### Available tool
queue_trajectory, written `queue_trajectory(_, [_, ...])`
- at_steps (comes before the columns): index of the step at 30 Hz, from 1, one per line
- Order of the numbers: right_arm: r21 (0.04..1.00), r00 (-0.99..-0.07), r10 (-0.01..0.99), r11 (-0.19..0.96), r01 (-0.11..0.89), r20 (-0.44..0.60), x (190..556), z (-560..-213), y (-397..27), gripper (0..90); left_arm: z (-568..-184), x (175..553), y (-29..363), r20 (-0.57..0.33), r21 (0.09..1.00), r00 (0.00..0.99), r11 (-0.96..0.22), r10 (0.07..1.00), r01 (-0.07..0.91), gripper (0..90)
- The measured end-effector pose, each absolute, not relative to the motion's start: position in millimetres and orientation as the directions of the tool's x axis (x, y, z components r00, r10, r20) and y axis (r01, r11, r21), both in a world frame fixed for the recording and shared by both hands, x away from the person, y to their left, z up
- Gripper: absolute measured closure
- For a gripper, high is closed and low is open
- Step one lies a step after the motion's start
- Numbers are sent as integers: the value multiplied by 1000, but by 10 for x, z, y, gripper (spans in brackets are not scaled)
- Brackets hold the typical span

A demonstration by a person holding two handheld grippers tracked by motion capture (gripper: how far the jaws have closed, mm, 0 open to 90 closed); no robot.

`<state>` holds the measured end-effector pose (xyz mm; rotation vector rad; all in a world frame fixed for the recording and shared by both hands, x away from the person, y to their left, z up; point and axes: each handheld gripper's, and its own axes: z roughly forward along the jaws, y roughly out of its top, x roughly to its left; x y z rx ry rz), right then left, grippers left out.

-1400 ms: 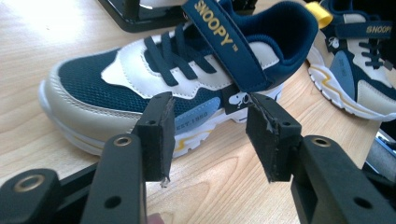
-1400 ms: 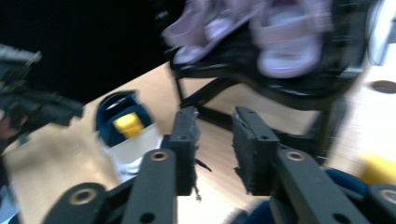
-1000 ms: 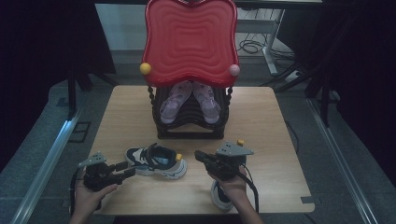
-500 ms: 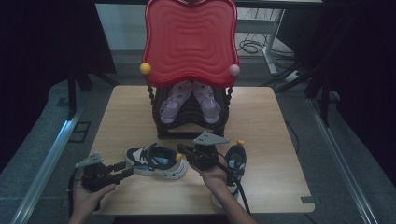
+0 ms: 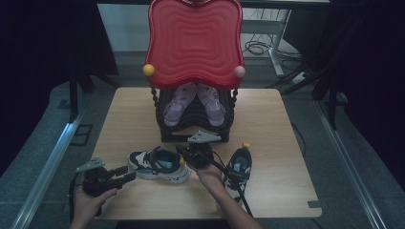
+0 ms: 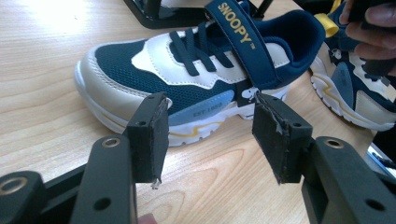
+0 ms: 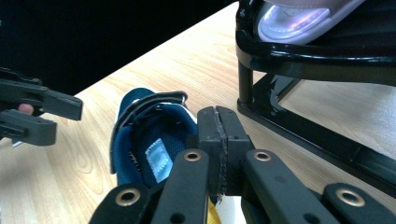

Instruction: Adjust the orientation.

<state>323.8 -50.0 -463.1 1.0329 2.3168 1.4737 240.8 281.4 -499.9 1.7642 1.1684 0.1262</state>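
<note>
Right gripper (image 5: 184, 151) closed at heel | sneaker (image 5: 157, 164) lies crosswise, toe left

I see a navy and white sneaker (image 6: 196, 79) with a yellow sole line, a ripple-patterned red panel (image 5: 195, 40) on the far black rack (image 5: 165, 136), lilac sandals (image 5: 193, 102), and a pale wood-grain desk (image 5: 267, 119).

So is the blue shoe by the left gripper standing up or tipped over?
Standing up. The blue shoe rests flat on its sole on the table, its laces and strap facing up, just past the left gripper, whose jaws are open and not touching it.
</note>
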Motion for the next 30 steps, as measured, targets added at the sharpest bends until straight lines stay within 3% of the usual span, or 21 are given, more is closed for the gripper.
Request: queue_trajectory(30, [833, -747, 640, 305, 462, 180, 3203, -4736, -458, 895, -4985, 2390, 2941, -408, 774, 492, 6, 769, 633, 461])
